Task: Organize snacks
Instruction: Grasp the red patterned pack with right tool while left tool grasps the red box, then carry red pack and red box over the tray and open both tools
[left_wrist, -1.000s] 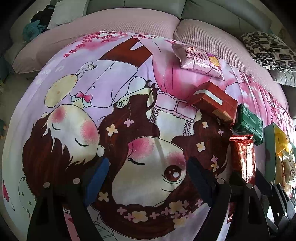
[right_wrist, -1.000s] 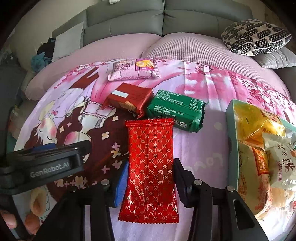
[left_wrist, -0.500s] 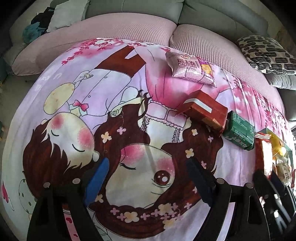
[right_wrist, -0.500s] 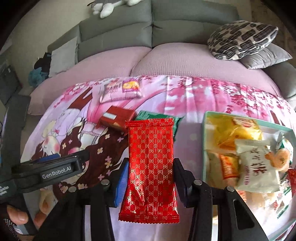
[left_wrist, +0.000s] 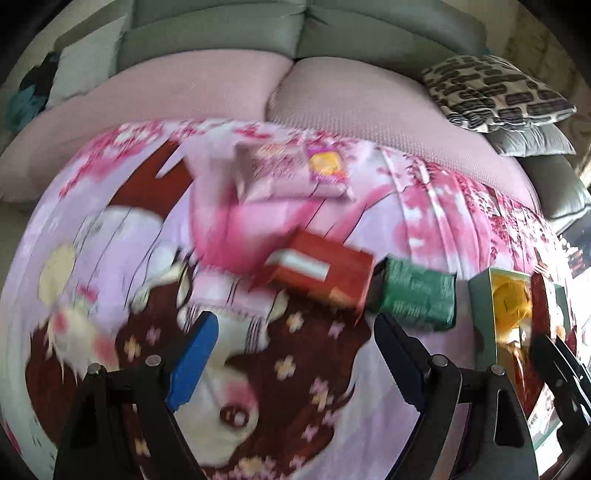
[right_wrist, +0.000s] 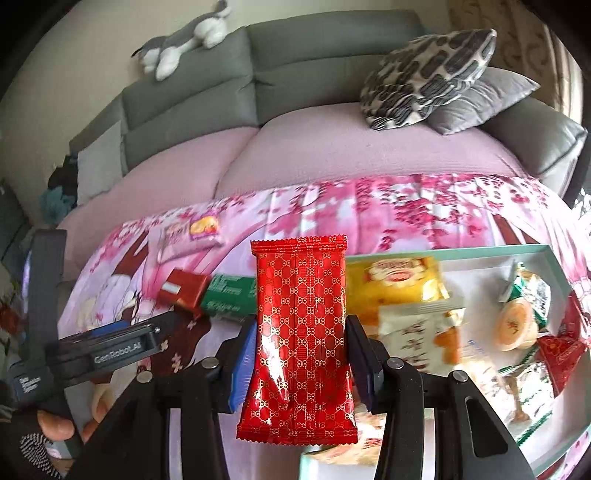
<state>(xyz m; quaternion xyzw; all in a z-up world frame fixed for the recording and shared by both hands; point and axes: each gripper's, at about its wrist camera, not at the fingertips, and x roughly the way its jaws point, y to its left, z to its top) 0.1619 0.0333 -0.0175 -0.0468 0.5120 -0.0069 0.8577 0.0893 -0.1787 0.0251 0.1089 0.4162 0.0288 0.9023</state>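
Up close in the left wrist view, we see our left tongs (left_wrist: 291, 356) spread wide with nothing between the blue pads, hanging over the pink cartoon-print cloth (left_wrist: 258, 369) that covers the surface. Taking the red rectangular snack box with the white stripe (left_wrist: 321, 275) as our landmark: a green foil snack pack (left_wrist: 417, 297) lies just beside it on the right, and a pale pink snack bag with a yellow patch (left_wrist: 291, 173) lies beyond it, toward the grey sofa (left_wrist: 295, 33). Further right of the green pack stands the teal-rimmed tray (left_wrist: 478, 314), a yellow packet (left_wrist: 511, 302) inside it. This view is blurred.

Next, in the right wrist view, our right tongs (right_wrist: 301, 354) pinch a glossy red foil packet with a gold lattice pattern (right_wrist: 301, 332) by its two long edges, holding it upright off the cloth. The red box (right_wrist: 183, 291) shows left of that packet, the green pack (right_wrist: 231, 295) touching its right end. Right of the packet the tray (right_wrist: 424, 252) holds yellow, white and red wrapped snacks. At the lower left we see the left gripper's black body and a gloved hand (right_wrist: 33, 439) on it.
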